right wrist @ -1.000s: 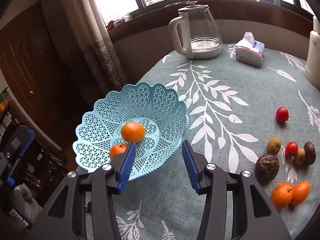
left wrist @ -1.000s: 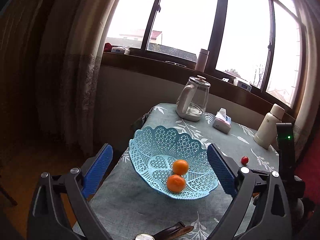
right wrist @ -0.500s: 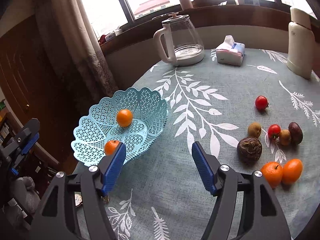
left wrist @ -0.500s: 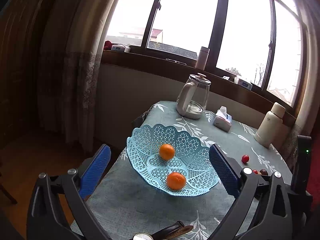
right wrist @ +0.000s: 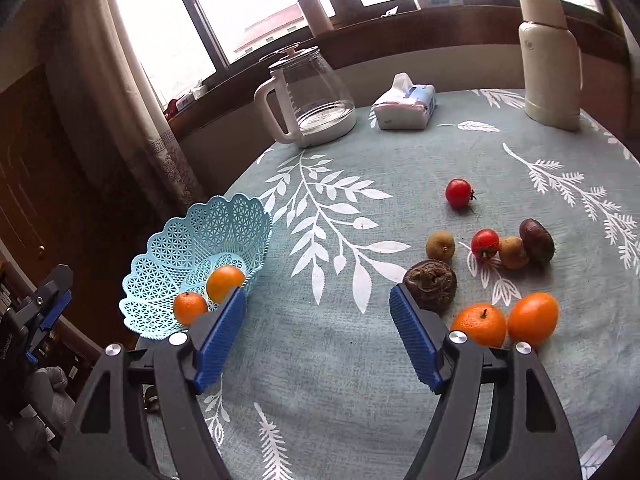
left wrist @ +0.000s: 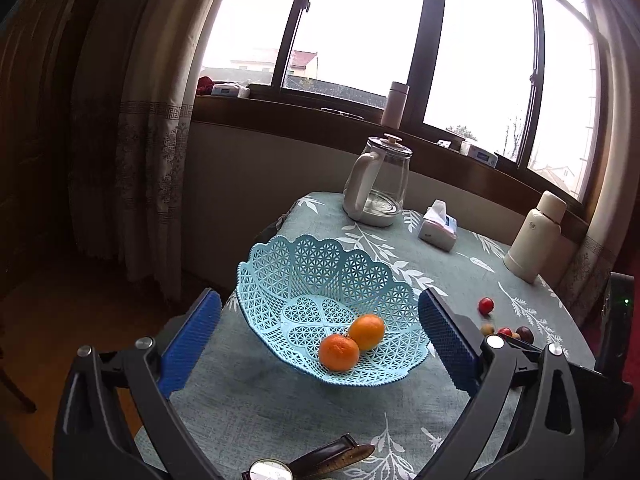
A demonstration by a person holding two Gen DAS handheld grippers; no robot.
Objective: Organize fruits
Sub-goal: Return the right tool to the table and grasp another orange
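Observation:
A light-blue lattice basket (left wrist: 320,264) (right wrist: 192,236) stands at the table's left edge and holds two oranges (left wrist: 352,342) (right wrist: 208,294) side by side. My left gripper (left wrist: 320,342) is open, hovering in front of the basket with nothing between its blue pads. My right gripper (right wrist: 318,326) is open above bare cloth, right of the basket. To its right lie two oranges (right wrist: 506,320), a dark wrinkled fruit (right wrist: 430,284), two red tomatoes (right wrist: 459,193), two small brown fruits (right wrist: 440,245) and a dark plum-like fruit (right wrist: 537,239).
A glass kettle (right wrist: 310,96), a tissue pack (right wrist: 404,106) and a white flask (right wrist: 550,60) stand at the table's far side by the window sill. A wristwatch (left wrist: 308,462) lies at the near table edge. The leaf-print cloth (right wrist: 328,360) covers the round table.
My right gripper has pulled back from the basket and swung right toward the loose fruit. One orange has rolled down inside the basket beside the other. The left gripper has barely shifted.

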